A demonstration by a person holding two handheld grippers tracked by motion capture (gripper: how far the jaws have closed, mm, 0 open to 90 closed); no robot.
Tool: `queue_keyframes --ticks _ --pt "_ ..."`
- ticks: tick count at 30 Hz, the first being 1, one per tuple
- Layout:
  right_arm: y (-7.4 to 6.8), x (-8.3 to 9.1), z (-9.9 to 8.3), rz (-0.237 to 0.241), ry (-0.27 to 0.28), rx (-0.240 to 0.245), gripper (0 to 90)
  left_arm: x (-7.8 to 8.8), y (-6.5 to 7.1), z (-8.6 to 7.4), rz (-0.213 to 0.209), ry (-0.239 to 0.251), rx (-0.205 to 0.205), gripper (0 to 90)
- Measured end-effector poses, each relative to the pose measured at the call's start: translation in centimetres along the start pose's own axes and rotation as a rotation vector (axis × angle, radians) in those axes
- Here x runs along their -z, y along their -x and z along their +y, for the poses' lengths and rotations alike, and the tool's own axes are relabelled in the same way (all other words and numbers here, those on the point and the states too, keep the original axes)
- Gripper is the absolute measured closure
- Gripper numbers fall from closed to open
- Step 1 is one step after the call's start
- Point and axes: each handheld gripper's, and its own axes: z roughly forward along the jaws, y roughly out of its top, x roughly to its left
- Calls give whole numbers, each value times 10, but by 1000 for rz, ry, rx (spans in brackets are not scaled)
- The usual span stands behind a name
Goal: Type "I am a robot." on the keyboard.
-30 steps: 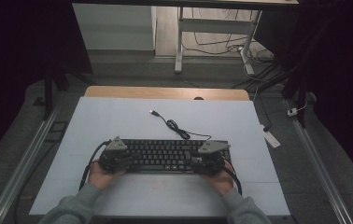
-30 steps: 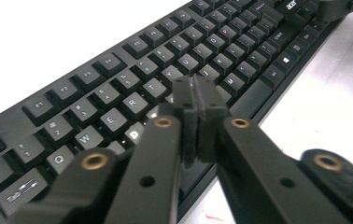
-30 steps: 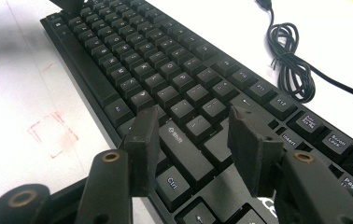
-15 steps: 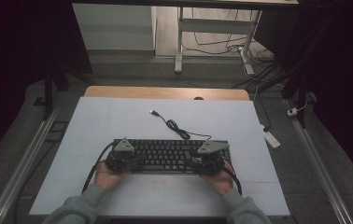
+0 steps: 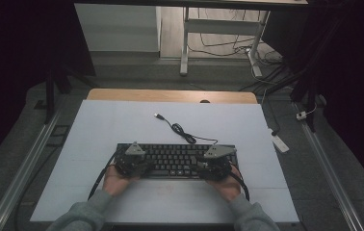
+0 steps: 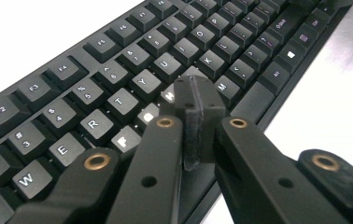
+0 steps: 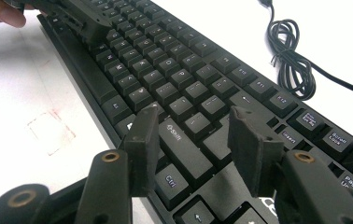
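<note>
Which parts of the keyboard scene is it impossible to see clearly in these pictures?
- Left gripper view: the key under the shut left gripper is covered by its tips.
- High view: the keyboard legends are too small to read.
- Right gripper view: the keys behind the open right gripper are hidden by its fingers, and the cable runs off the right edge.

One keyboard (image 5: 175, 160), one coiled cable (image 5: 182, 131), two claws.
</note>
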Motion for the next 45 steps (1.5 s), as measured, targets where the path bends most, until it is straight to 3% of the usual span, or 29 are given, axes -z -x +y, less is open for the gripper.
queue_keyframes --ticks 14,18,25,30,36,40,45 --pt "0 0 0 -2 -5 2 537 -7 0 -2 11 -47 -5 883" --pt "0 0 0 -2 -4 2 537 -6 1 -2 14 -41 -10 884" --pt "0 0 0 -3 -2 1 536 8 -2 1 12 27 5 877" --pt "0 0 0 -1 -1 2 536 24 -7 0 20 70 38 726" --pt "0 0 0 0 1 2 534 42 -11 -8 49 86 74 507" --pt "0 0 0 0 3 4 533 53 -12 -13 65 98 80 438" --pt "0 -1 0 0 3 9 532 53 -15 -14 65 85 90 395"
